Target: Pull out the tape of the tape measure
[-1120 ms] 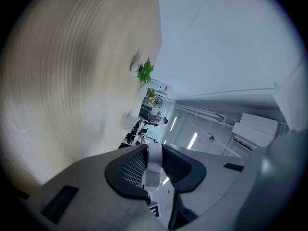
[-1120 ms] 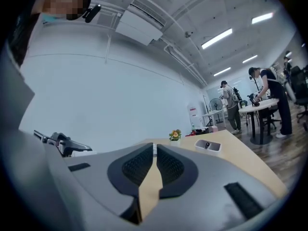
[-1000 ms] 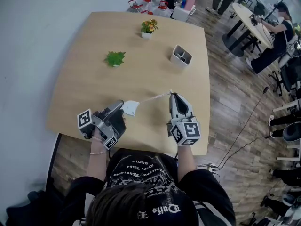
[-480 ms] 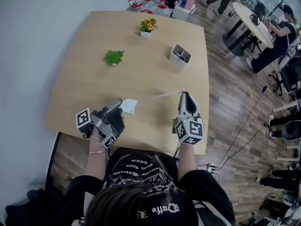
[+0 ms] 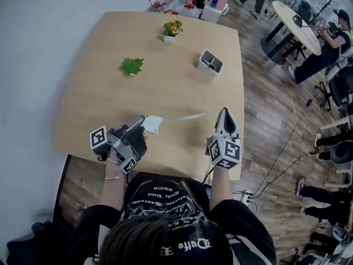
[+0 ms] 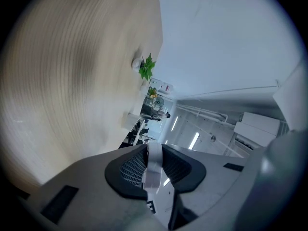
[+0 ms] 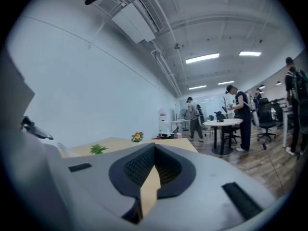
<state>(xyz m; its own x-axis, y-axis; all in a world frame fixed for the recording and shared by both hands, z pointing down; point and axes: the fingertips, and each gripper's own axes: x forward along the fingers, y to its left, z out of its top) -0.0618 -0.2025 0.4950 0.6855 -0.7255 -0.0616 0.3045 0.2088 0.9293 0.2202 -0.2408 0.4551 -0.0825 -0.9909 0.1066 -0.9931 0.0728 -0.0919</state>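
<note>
Pale wood grain is covering the table (image 5: pixel 99 93), which is standing with its left edge against a plain light-grey wall (image 5: pixel 33 65), while a darker plank floor (image 5: pixel 270 109) is running along its right side. At the table's near edge the left hand-held gripper (image 5: pixel 139 123) is clenching the white tape measure case (image 5: pixel 153 125) between its pads. A length of tape (image 5: pixel 187 116) is stretching rightward from the case, looking blurred above the wood. Its right end is showing just short of the tip of the right hand-held gripper (image 5: pixel 224 114), which is pointing toward the far side near the table's right edge. That gripper's jaws are closing fully together. Only a thin tan sliver is showing in the slit behind the pads, and I cannot tell whether it is tape or the table beyond. Farther along the table, three things are standing well apart: a small leafy plant (image 5: pixel 132 66), a flower pot (image 5: pixel 172 30) near the far edge, and a white container (image 5: pixel 210 63) to the right. Beyond the far edge, red-capped jugs (image 5: pixel 171 1) are sitting on the floor. At the room's far right a person (image 5: pixel 325 43) is sitting at a round table (image 5: pixel 295 24), and a dark cable (image 5: pixel 287 153) is trailing across the floor.
</note>
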